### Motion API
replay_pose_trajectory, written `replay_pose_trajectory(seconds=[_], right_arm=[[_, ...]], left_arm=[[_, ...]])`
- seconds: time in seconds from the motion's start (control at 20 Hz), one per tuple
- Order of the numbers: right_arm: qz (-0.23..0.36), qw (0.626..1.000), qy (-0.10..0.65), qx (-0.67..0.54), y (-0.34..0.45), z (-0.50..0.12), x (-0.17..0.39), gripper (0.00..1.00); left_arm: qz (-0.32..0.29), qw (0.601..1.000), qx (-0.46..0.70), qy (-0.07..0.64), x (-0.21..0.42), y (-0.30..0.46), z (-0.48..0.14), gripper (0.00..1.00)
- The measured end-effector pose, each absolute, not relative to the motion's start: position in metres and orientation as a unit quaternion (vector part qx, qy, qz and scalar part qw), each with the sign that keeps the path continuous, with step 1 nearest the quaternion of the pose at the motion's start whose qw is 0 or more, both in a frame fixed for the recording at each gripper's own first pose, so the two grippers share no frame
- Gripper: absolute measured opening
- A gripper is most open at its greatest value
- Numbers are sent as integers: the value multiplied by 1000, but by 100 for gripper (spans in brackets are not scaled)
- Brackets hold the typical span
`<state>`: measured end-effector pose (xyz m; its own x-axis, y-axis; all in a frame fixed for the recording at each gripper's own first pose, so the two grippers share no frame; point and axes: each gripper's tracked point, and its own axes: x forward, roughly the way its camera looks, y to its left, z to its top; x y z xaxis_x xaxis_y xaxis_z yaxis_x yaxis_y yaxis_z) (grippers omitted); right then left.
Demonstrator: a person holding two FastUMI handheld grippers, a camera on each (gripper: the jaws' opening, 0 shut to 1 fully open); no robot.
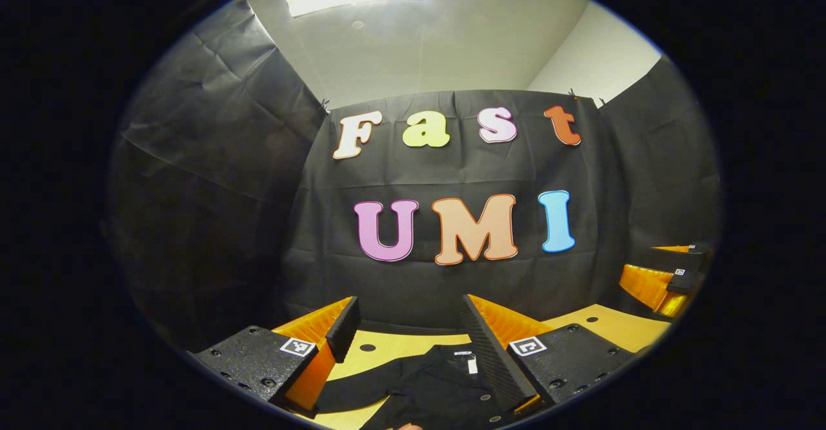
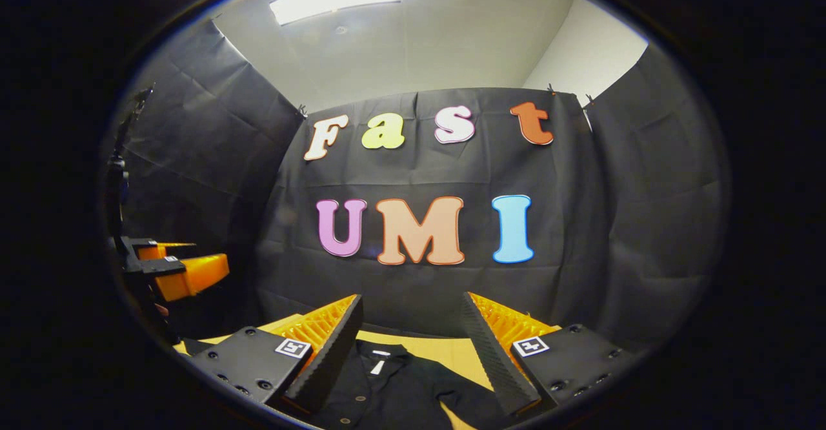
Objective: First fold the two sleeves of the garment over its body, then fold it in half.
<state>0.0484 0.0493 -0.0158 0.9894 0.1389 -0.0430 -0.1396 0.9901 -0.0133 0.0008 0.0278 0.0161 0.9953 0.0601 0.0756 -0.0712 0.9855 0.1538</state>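
Left gripper [image 1: 408, 317]: jaws wide apart, nothing between them, held above the desk [image 1: 619, 327]. Between and below the fingers lies the black garment [image 1: 439, 385], collar end toward the desk's far edge, a small white tag at the neck. Light wood of the desk shows beside the garment and out to the right. At the right margin of the left gripper view, the right gripper [image 1: 671, 278] hangs clear of the desk surface.

Right gripper [image 2: 413, 317]: jaws likewise wide, gripping nothing. The garment [image 2: 393, 388] lies spread flat under them, buttons down the front, collar toward the far edge; one short sleeve [image 2: 461, 398] lies out to the right on the wood. The desk [image 2: 445, 349] shows bare between collar and far edge. At the left margin of the right gripper view, the left gripper [image 2: 187, 268] hovers off the desk; whether its jaws are parted cannot be told from here.
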Motion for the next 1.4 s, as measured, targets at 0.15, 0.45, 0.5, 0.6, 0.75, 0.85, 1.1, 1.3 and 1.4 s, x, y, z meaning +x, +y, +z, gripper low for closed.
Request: replay_pose_trajectory(seconds=[0.15, 0.45, 0.5, 0.6, 0.75, 0.85, 1.1, 1.3, 1.4], right_arm=[[47, 998, 36, -31, 23, -31, 56, 97], [-3, 995, 70, -74, -38, -64, 70, 99], [-10, 993, 80, -82, -49, -70, 72, 98], [-23, 990, 102, -95, -70, -87, 75, 99], [-40, 983, 141, -110, -99, -115, 79, 98], [-43, 976, 172, -124, -113, -140, 79, 99], [-59, 958, 245, -140, -147, -198, 69, 99], [-64, 932, 329, -139, -164, -258, 59, 98], [-61, 917, 369, -135, -172, -284, 49, 98]], left_arm=[[33, 996, 79, -33, -3, 26, 14, 93], [34, 995, 86, -28, -2, 23, 11, 92], [34, 995, 86, -28, -1, 23, 12, 92], [33, 995, 87, -28, -2, 23, 9, 93], [33, 995, 87, -25, 2, 20, 6, 93], [32, 995, 89, -22, 3, 18, 4, 93], [33, 995, 91, -15, 7, 15, -1, 92], [34, 994, 98, -12, 10, 14, -4, 93], [37, 994, 99, -10, 11, 13, -6, 92]])
